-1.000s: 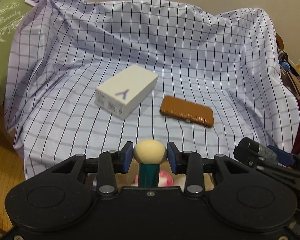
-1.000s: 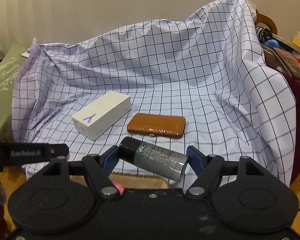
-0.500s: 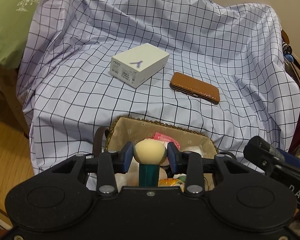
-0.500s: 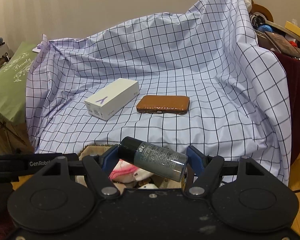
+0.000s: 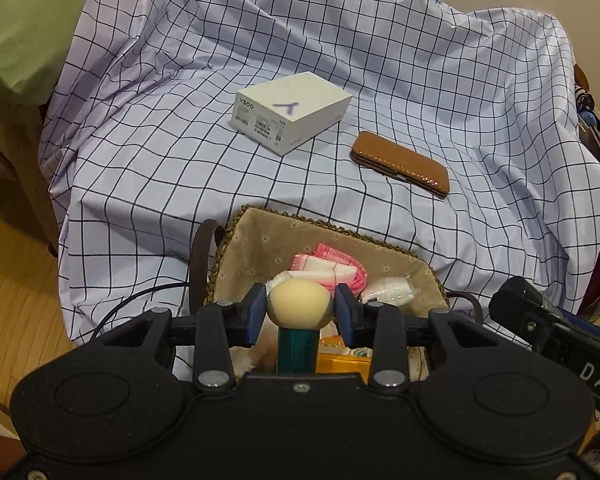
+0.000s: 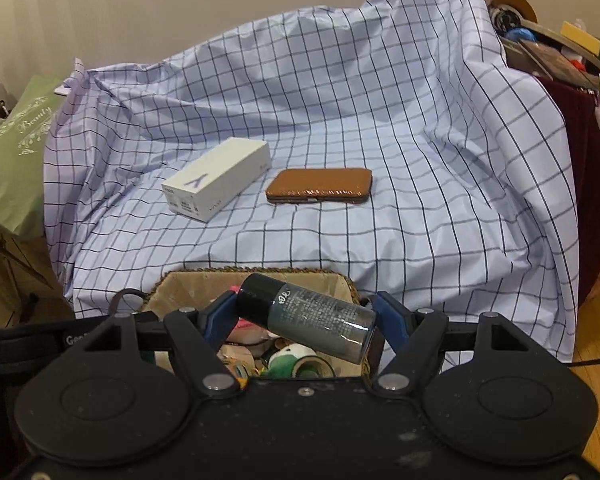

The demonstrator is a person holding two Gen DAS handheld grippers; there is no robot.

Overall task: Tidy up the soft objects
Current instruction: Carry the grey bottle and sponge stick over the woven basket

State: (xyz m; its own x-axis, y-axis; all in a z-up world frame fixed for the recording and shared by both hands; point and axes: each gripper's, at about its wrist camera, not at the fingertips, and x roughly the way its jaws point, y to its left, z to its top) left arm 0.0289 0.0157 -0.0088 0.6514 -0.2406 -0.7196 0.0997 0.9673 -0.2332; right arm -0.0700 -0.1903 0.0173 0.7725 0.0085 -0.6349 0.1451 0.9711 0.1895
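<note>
My left gripper (image 5: 300, 314) is shut on a cream sponge ball with a teal handle (image 5: 299, 307), held above a woven basket (image 5: 236, 240) lined with beige cloth. The basket holds pink-and-white cloths (image 5: 330, 266) and other small items. My right gripper (image 6: 306, 318) is shut on a grey bottle with a black cap (image 6: 306, 316), lying crosswise between the pads, over the same basket (image 6: 180, 280). A white box (image 6: 216, 178) and a brown case (image 6: 320, 184) lie on the checked sheet.
The checked sheet (image 5: 420, 80) covers a seat behind the basket. A green bag (image 5: 20, 20) stands at the left. A cluttered red-draped stand (image 6: 560, 72) is at the right. Wooden floor (image 5: 12, 300) lies below. The right gripper's bottle (image 5: 516, 304) shows in the left wrist view.
Both grippers have risen and pulled back, so the basket has come into view below them. Both still hold their objects.
</note>
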